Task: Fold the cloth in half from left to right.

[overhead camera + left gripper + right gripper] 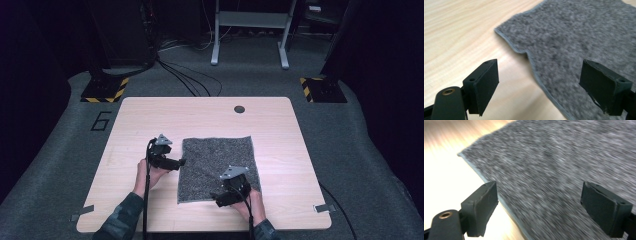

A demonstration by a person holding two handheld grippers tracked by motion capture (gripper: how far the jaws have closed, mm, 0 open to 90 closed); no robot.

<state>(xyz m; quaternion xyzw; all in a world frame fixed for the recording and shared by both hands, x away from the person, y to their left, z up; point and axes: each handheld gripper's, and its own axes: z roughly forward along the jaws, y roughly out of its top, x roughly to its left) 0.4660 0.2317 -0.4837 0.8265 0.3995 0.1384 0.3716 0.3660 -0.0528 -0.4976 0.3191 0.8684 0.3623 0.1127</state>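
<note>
The grey cloth (217,167) lies flat on the near half of the wooden table (150,115), slightly right of centre, its near edge close to the table's front edge. In the left gripper view its left edge (529,53) shows a small wavy kink.

The left gripper (179,162) sits at the cloth's left edge, pointing across it. Its jaws stand wide apart with nothing between them, one over bare wood, the other over the cloth.

The right gripper (218,196) is over the cloth's near edge, beside the near right corner. Its jaws also stand wide and grip nothing; the cloth (554,170) lies beneath them, blurred.

A dark round hole (239,109) marks the table's far side.
</note>
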